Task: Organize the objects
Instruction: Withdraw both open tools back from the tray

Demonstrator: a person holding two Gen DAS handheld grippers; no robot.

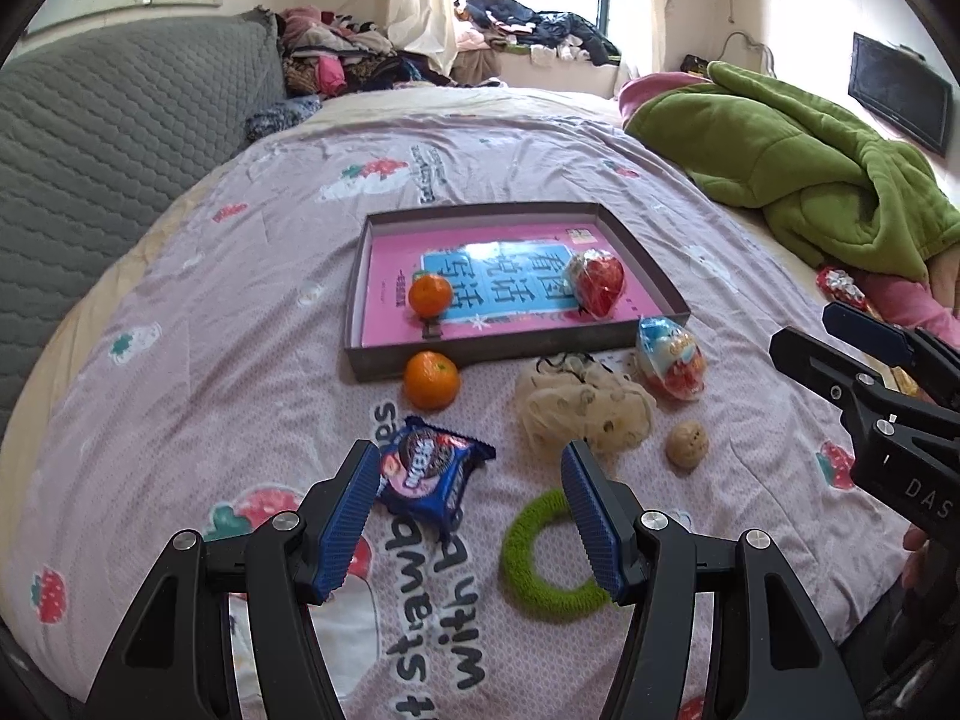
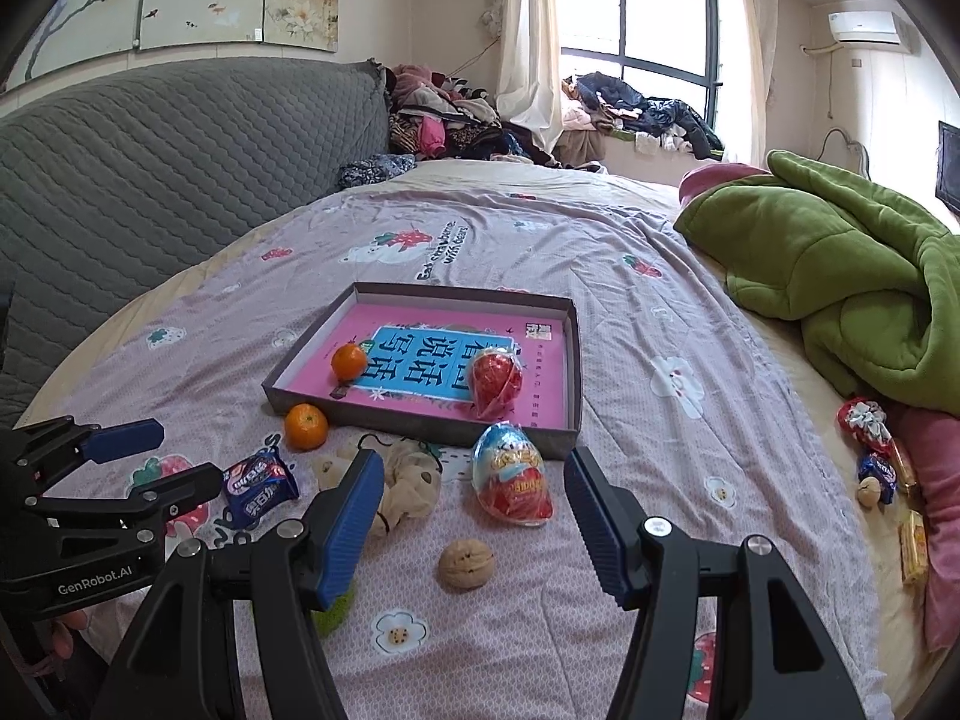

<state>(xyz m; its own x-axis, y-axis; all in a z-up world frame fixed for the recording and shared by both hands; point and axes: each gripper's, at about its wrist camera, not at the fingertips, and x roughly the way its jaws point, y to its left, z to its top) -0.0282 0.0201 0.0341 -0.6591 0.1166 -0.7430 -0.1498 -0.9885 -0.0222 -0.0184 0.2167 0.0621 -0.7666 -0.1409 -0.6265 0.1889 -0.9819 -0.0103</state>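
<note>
The green ring [image 2: 336, 606] is mostly hidden behind the right gripper's [image 2: 474, 516] left finger. At three o'clock, small snacks [image 2: 882, 468] by the pink cloth are too tiny to tell apart. The right gripper [image 1: 840, 336] is cut off at the picture's edge.

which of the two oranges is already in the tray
The farther orange, resting on the pink book inside the tray. The other orange sits on the bedspread, just outside the tray's near wall.
</note>
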